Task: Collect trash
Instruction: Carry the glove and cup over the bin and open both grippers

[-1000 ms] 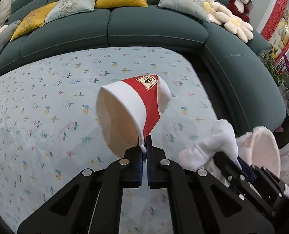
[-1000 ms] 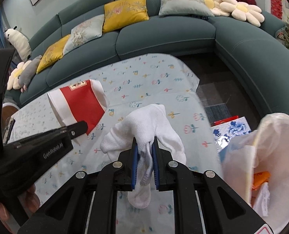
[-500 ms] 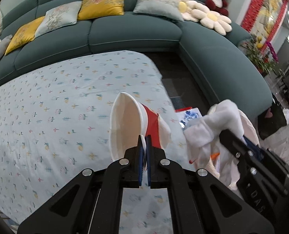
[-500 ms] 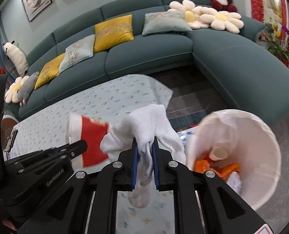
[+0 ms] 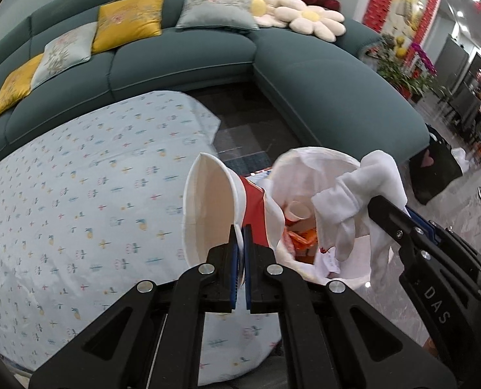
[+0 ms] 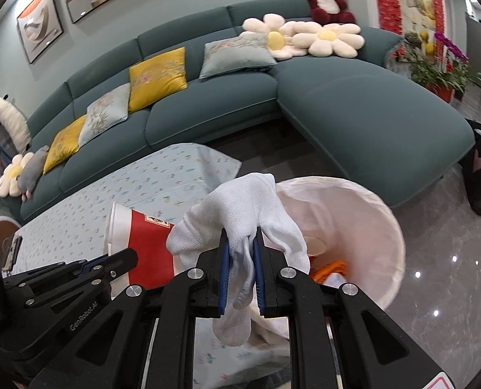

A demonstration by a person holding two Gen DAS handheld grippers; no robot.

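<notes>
My left gripper is shut on the rim of a red-and-white paper cup, held tilted at the near edge of the white-lined trash bin. My right gripper is shut on a white knit glove and holds it over the bin. The cup and the left gripper show at the left of the right wrist view. The glove and the right gripper's fingers show at the right of the left wrist view. The bin holds orange scraps and a small cup.
A table with a pale floral cloth lies left of the bin. A teal corner sofa with cushions curves behind. A black bag stands on the glossy floor to the right. A phone lies on the table's left.
Both grippers have moved right, off the table toward the bin. The cup now reaches the bin's rim and the glove hangs over its opening.
</notes>
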